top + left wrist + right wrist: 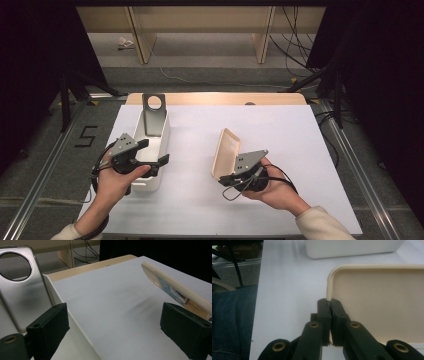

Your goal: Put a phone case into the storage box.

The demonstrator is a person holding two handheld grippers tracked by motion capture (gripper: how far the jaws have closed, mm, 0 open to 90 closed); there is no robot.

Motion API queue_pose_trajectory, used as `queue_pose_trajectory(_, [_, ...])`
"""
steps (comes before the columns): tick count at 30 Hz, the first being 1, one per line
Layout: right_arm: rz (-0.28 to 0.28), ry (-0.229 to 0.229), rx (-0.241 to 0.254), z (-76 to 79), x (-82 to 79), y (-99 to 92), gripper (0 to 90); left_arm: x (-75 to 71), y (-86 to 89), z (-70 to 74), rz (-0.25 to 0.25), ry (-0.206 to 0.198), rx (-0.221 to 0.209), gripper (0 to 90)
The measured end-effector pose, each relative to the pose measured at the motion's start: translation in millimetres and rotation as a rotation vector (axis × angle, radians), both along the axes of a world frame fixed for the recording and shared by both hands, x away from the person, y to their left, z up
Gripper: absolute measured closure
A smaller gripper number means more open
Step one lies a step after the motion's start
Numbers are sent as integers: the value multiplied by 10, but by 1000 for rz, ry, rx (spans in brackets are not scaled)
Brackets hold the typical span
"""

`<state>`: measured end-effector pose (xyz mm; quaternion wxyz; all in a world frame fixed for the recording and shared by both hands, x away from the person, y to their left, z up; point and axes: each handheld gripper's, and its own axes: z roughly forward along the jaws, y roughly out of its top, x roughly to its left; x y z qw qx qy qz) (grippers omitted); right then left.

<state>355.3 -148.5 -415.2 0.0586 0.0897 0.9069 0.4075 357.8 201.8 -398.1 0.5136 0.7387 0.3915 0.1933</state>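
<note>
Right gripper (pixel 225 178): jaws clamped on edge of cream plastic phone case (pixel 225 153), lifted above table.
Left gripper (pixel 152 151): jaws wide, empty, over white rectangular bin (pixel 157 134).
Surface: white tabletop (pixel 280 145); grey floor (pixel 40 150) beyond.

A lab or test room set up for recording. Ahead of the grippers, the white table (pixel 300 150) has black curtains (pixel 380 75) on both sides. Beyond it, cables (pixel 295 45) trail over grey carpet past bare wooden shelf legs (pixel 142 37). A taped number five (pixel 86 136) marks the floor left of the left gripper (pixel 150 152)
</note>
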Motion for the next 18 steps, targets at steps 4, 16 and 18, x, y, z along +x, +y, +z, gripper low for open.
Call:
queue_pose_trajectory(4, [-15, -7, 19, 6, 3, 4, 881, 37, -57, 16, -18, 18, 0, 78])
queue_pose_trajectory(16, [-7, -8, 33, 4, 1, 72, 881, 153, -211, 152, -52, 37, 16, 81])
queue_pose_trajectory(18, [-6, -8, 37, 3, -6, 88, 881, 168, -238, 176, -59, 36, 20, 81])
